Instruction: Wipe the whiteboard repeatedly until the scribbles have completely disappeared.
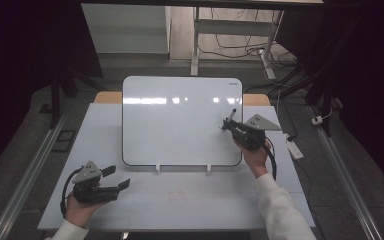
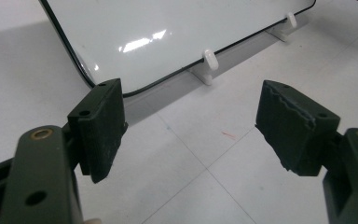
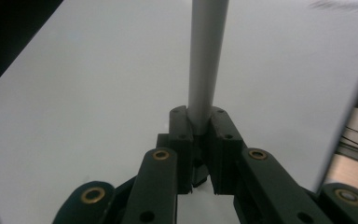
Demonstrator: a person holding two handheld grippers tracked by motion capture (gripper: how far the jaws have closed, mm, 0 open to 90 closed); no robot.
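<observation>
Marker held over the right side of the whiteboard

The marker (image 3: 207, 56) is pinched between the closed jaws of the right gripper (image 1: 228, 125) and lies over the whiteboard (image 1: 180, 120) near its right edge — whether its tip touches the surface I cannot tell. The board leans on two small white pegs (image 2: 209, 59) on the table (image 1: 180, 200). The left gripper (image 1: 116, 178) sits low at the table's front left — jaws wide apart, holding nothing.
</observation>
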